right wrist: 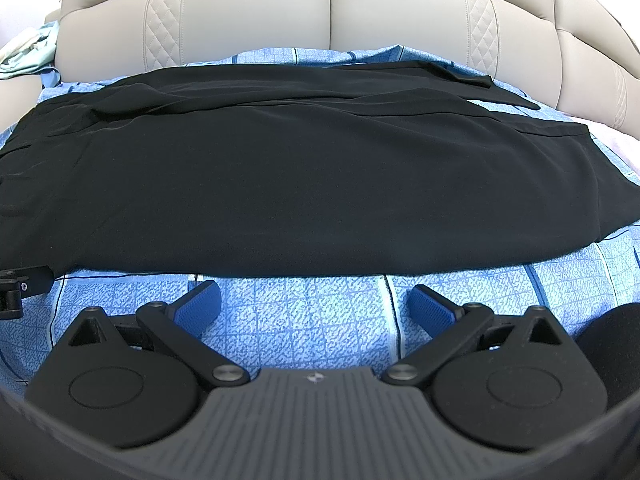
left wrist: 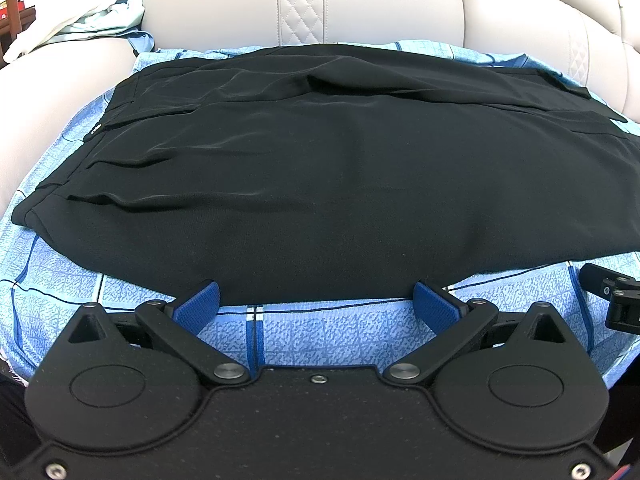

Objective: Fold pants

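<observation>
Black pants (left wrist: 320, 168) lie flat and folded over on a blue patterned cloth (left wrist: 320, 332), waistband at the left. My left gripper (left wrist: 316, 304) is open, its blue pads right at the pants' near edge, holding nothing. The pants also show in the right wrist view (right wrist: 280, 176). My right gripper (right wrist: 314, 304) is open over the blue cloth (right wrist: 300, 312), a little short of the pants' near edge, empty. Each gripper shows at the edge of the other's view.
A beige padded backrest (left wrist: 304, 4) rises behind the cloth. A pale green garment (left wrist: 100, 12) lies at the far left on the seat. A black rounded object (right wrist: 612, 344) sits at the right edge of the right wrist view.
</observation>
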